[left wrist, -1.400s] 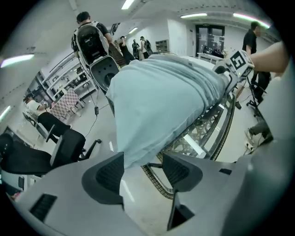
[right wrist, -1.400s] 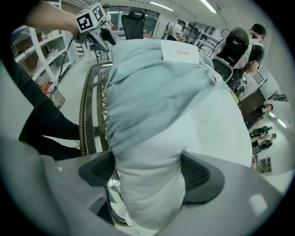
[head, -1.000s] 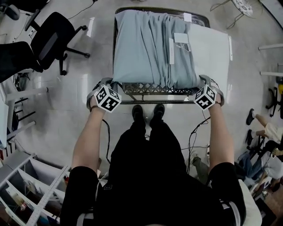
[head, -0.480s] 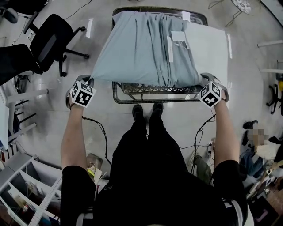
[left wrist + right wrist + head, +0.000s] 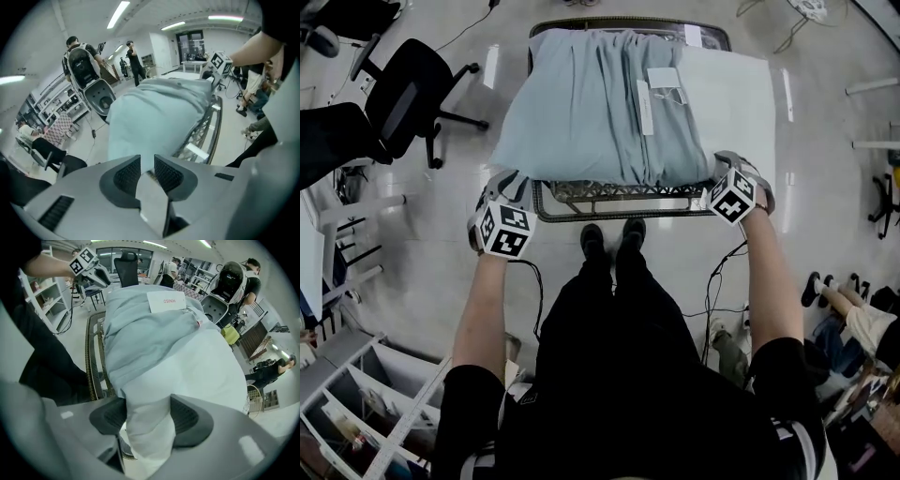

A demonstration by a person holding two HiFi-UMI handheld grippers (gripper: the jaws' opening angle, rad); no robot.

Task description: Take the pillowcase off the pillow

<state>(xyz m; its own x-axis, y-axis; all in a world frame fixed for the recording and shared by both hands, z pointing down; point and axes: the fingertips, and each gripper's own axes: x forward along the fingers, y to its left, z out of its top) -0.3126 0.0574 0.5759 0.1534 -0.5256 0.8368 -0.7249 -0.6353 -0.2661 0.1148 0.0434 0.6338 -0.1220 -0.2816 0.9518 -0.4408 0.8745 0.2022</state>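
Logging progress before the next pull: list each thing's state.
pillowcase: partly off, covering the pillow's left part.
pillow: white right part bared, lying on rack.
left gripper: jaws just opening, nothing between.
right gripper: jaws just eased wider, pressing pillow corner.

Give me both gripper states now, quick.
Left gripper: open, jaws just been opening, nothing between them.
Right gripper: closed on the corner of the white pillow.

Blue pillowcase on metal rack

Pale-blue pillowcase partway off white pillow
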